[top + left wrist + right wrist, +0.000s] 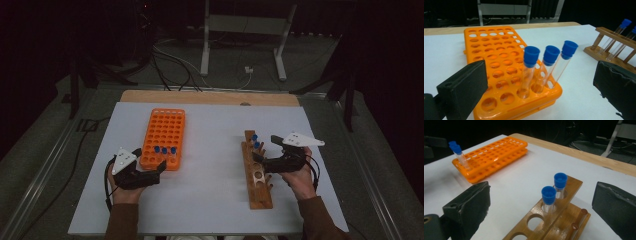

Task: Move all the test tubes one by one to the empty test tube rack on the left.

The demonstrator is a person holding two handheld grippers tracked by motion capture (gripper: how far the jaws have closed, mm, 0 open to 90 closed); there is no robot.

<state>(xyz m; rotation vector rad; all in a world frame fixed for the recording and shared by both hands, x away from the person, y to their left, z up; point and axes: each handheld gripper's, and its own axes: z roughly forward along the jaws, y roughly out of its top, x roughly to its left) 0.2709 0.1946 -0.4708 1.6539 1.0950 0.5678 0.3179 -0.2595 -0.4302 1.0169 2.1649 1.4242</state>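
Both claws I hold wide open, empty: left claw (537, 82) faces three capped tubes (547, 67) in orange rack (494, 62); right claw (541, 205) faces two tubes (554, 190) in wooden rack (564, 212).

We see 3 capped tubes (544, 67) in the plastic rack (499, 62) just ahead of our left gripper (536, 85); 2 tubes (554, 192) in the wooden rack (564, 215) ahead of our right gripper (541, 207).
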